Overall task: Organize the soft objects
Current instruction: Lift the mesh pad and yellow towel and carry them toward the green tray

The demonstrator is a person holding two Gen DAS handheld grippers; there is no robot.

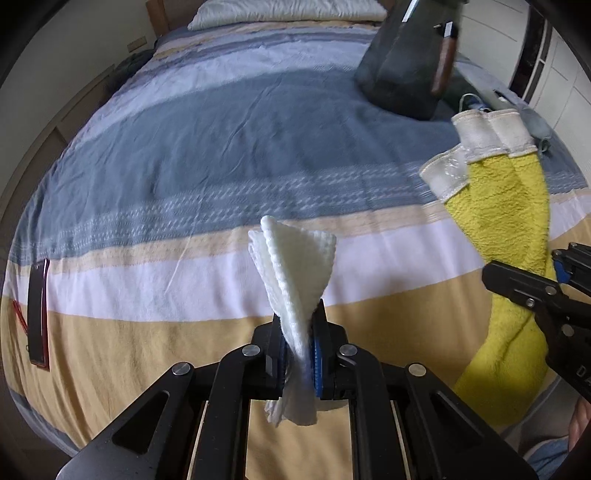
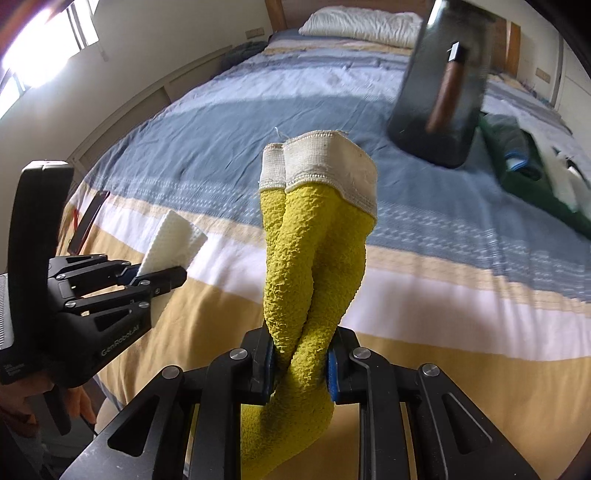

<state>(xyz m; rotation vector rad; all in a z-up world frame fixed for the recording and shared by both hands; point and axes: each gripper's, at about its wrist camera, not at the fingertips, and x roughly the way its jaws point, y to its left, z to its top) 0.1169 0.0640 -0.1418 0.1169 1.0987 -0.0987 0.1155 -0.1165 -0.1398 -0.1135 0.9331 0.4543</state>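
**Two cloths lifted, one in each gripper**

We work over the bed (image 1: 221, 147), its striped cover filling both views, with a pillow (image 2: 362, 26) at the twelve o'clock end. A dark bag (image 2: 439, 96) sits on the cover at about one o'clock, beside a pile of green and white fabric (image 2: 535, 177) at two o'clock.

Our right gripper (image 2: 299, 365) has its fingers pinching the yellow towel (image 2: 314, 258) across its bunched middle, the white-banded end standing up. Our left gripper (image 1: 297, 354) has its fingers pressed together on the white cloth (image 1: 295, 266), a folded fan of it rising above them. Both cloths seem clear of the cover.

To do this step well, we judge we should keep both grips firm, carry the cloths apart so they never tangle, and lower each flat before releasing.
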